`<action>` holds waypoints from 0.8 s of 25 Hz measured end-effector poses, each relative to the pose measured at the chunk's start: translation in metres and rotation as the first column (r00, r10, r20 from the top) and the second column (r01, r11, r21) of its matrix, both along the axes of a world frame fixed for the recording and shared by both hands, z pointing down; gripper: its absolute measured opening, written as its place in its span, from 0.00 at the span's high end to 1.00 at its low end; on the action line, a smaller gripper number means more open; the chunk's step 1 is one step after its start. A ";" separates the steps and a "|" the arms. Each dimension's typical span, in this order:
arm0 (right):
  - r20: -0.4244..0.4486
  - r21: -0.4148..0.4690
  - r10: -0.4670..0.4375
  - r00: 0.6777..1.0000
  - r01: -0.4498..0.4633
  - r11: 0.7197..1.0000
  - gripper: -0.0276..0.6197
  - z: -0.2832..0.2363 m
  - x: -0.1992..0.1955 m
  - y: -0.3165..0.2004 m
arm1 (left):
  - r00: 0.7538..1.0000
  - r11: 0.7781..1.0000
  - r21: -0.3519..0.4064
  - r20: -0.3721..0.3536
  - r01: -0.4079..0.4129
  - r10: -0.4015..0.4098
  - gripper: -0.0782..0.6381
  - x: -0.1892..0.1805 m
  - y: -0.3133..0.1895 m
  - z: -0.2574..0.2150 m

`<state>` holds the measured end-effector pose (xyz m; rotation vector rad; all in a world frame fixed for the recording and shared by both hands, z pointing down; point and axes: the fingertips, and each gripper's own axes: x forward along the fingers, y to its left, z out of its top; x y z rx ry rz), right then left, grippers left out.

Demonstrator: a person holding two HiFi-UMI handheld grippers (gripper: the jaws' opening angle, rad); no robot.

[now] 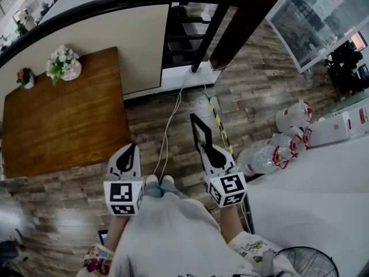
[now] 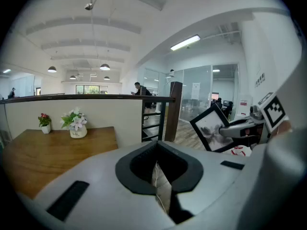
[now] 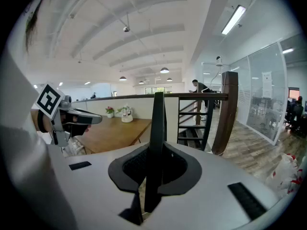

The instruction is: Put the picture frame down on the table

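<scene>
— Where was the black-rimmed rectangular picture frame (image 2: 209, 128)?
— It was up in the air over the grey-brown plank floor (image 1: 253, 103), pinched by its edge in the right gripper (image 1: 209, 150), well apart from the brown wooden table (image 1: 69, 126).
— And the left gripper (image 1: 130, 149)?
— Its tongs were pressed together, with nothing between them.

The picture frame (image 1: 199, 133) is thin, with a black border around a pale picture bearing a dark smudged image (image 2: 211, 127). It stands upright at the centre of the head view, clamped by its lower edge between the jaws of the right gripper (image 1: 214, 154), over the wooden floor. In the right gripper view it shows edge-on (image 3: 156, 143). The brown wooden tabletop (image 1: 69, 120) lies well apart, at the left.
</scene>
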<state>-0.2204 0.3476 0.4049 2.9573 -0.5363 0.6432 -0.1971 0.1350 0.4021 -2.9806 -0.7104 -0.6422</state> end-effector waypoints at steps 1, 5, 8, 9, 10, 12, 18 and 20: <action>0.000 0.001 0.004 1.000 -0.004 1.000 0.90 0.000 -0.001 0.004 | 1.000 1.000 0.005 -0.001 -0.001 0.001 0.89 -0.001 0.002 0.000; -0.006 0.014 0.012 1.000 -0.012 1.000 0.90 -0.002 -0.004 0.017 | 1.000 1.000 0.018 -0.006 0.003 -0.003 0.89 -0.003 0.009 -0.002; -0.012 0.026 0.004 1.000 -0.004 1.000 0.90 -0.002 -0.008 0.027 | 1.000 1.000 0.026 -0.013 0.017 -0.016 0.89 -0.004 0.013 -0.004; -0.014 0.028 0.002 1.000 -0.001 1.000 0.90 -0.002 -0.010 0.031 | 1.000 0.999 0.028 -0.015 0.024 -0.023 0.89 -0.004 0.015 -0.004; -0.015 0.032 0.001 1.000 0.000 0.999 0.90 -0.002 -0.011 0.035 | 0.999 0.999 0.029 -0.017 0.031 -0.031 0.89 -0.005 0.016 -0.004; -0.016 0.043 0.004 1.000 -0.004 0.999 0.90 -0.001 -0.014 0.043 | 0.999 0.998 0.033 -0.020 0.045 -0.044 0.89 -0.006 0.020 -0.004; 0.001 0.080 0.024 1.000 -0.024 0.997 0.90 0.009 -0.022 0.068 | 0.998 0.997 0.051 -0.021 0.064 -0.063 0.89 -0.010 0.035 -0.001; 0.009 0.093 0.027 1.000 -0.028 0.995 0.90 0.012 -0.020 0.073 | 0.998 0.996 0.057 -0.024 0.064 -0.063 0.89 -0.008 0.040 -0.003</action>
